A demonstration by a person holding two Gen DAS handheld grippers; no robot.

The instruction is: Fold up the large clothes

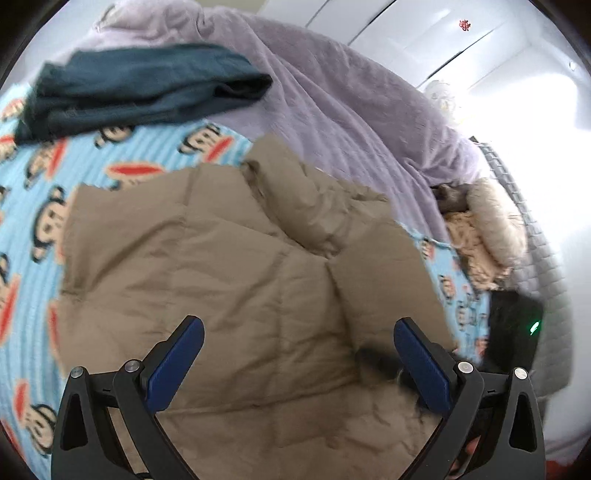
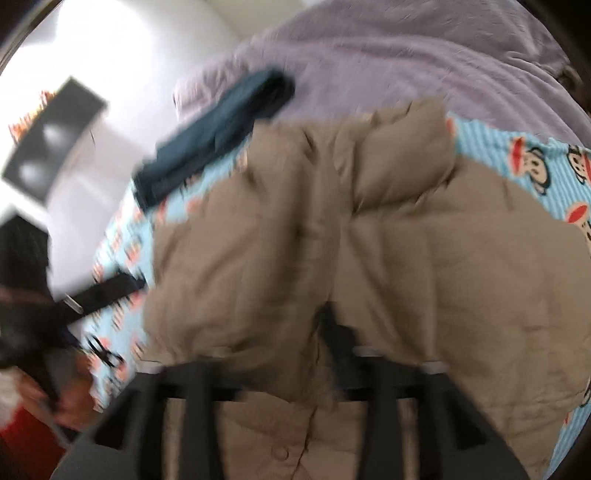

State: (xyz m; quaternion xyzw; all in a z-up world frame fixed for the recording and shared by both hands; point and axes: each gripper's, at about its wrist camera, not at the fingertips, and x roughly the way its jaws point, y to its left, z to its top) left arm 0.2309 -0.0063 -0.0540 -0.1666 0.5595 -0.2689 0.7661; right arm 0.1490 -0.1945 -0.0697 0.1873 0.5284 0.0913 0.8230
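Tan quilted jacket (image 1: 229,266), blue monkey-print sheet (image 1: 33,229), lilac blanket (image 1: 332,110), dark teal garment (image 1: 140,88).

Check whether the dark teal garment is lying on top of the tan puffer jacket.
No, the dark teal garment lies apart from the tan puffer jacket, with blue monkey-print sheet between them.

Blue bedsheet (image 1: 122,155) printed with cartoon monkey faces covers the bed. Lilac blanket (image 1: 332,110) lies bunched along the far side, over the sheet's edge. Cream fluffy bundle (image 1: 491,225) sits at the blanket's right end, possibly a soft toy; too blurred to tell. Black box (image 1: 513,332) with a small green light sits near it. White cupboard doors (image 1: 424,33) behind.
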